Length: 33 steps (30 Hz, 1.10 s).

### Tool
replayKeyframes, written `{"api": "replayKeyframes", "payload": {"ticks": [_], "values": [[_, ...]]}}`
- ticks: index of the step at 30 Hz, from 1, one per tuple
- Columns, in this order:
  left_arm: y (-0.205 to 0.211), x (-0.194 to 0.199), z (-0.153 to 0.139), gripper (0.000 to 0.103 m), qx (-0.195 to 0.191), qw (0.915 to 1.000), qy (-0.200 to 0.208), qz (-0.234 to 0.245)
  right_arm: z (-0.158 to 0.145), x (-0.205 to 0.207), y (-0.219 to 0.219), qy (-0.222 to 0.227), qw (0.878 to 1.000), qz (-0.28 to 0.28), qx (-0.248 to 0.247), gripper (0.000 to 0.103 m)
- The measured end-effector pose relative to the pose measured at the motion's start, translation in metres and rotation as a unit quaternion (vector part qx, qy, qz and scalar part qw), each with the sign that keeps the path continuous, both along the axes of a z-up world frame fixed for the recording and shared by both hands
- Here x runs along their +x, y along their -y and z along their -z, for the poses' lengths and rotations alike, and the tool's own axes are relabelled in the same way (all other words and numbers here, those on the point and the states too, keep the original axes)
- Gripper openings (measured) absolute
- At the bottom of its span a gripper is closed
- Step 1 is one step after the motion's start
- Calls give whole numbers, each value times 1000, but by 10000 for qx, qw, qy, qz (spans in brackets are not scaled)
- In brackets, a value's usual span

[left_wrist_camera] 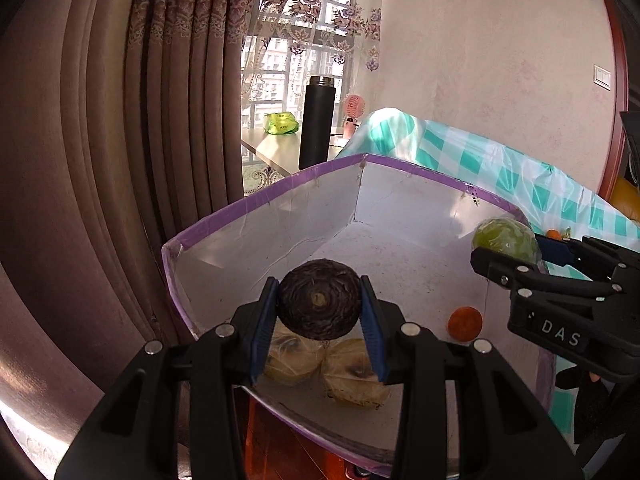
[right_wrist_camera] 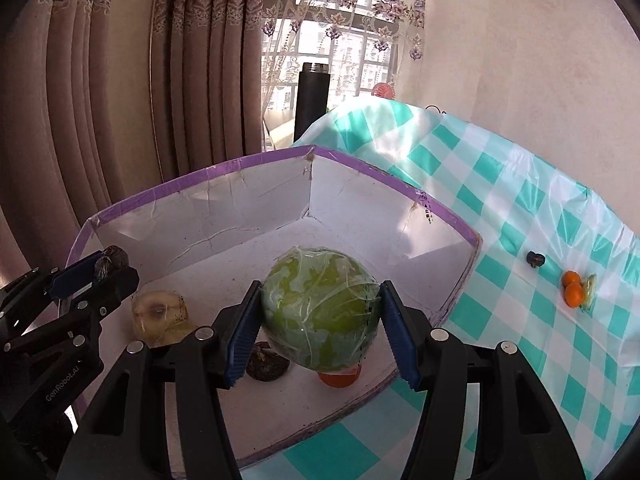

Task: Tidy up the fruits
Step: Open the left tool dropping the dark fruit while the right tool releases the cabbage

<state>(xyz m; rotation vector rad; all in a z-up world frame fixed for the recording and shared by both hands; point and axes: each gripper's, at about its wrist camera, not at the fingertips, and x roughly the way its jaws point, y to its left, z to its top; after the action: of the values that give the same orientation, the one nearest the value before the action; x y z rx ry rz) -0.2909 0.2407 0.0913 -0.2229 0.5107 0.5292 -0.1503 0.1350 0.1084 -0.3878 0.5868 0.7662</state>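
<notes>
My left gripper [left_wrist_camera: 320, 312] is shut on a dark brown round fruit [left_wrist_camera: 319, 298] held over the white box with a purple rim [left_wrist_camera: 256, 200]. My right gripper [right_wrist_camera: 320, 320] is shut on a green fruit wrapped in film [right_wrist_camera: 320, 312], also above the box [right_wrist_camera: 200, 184]. In the box lie two pale yellow wrapped fruits [left_wrist_camera: 352, 380], an orange fruit [left_wrist_camera: 464, 322] and a small dark fruit [right_wrist_camera: 267, 366]. In the left wrist view the right gripper [left_wrist_camera: 532, 256] shows at the right with the green fruit [left_wrist_camera: 506, 240]. The left gripper [right_wrist_camera: 100, 272] shows at the left of the right wrist view.
The box sits on a table with a teal and white checked cloth [right_wrist_camera: 500, 208]. On the cloth lie two small oranges [right_wrist_camera: 573, 288], a yellowish fruit [right_wrist_camera: 590, 288] and a small dark fruit [right_wrist_camera: 535, 258]. A black flask [left_wrist_camera: 316, 124] stands behind, by curtains [left_wrist_camera: 120, 120] and a window.
</notes>
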Motion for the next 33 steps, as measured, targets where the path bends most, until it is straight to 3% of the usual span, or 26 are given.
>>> {"api": "replayKeyframes", "payload": {"ticks": [8,18,20,22,25,33], "values": [[14,15,6,40,753,9945,-728,31,32,2,-32,264,9908,47,-1329,57],[10,23,8,42,641,9905,-1209,151,36,6,-37,308,9842,28,-1746,59],[9,24,8,51,558,9910,-1189,244,36,5,-36,339,9842,35,-1735,68],[13,24,8,72,514,9913,-1154,363,37,5,-36,345,9846,20,-1712,71],[12,20,5,93,684,9920,-1065,23,35,6,-34,343,9862,1,-1619,72],[13,14,1,97,651,9934,-938,58,32,3,-30,422,9905,21,-1307,73]]}}
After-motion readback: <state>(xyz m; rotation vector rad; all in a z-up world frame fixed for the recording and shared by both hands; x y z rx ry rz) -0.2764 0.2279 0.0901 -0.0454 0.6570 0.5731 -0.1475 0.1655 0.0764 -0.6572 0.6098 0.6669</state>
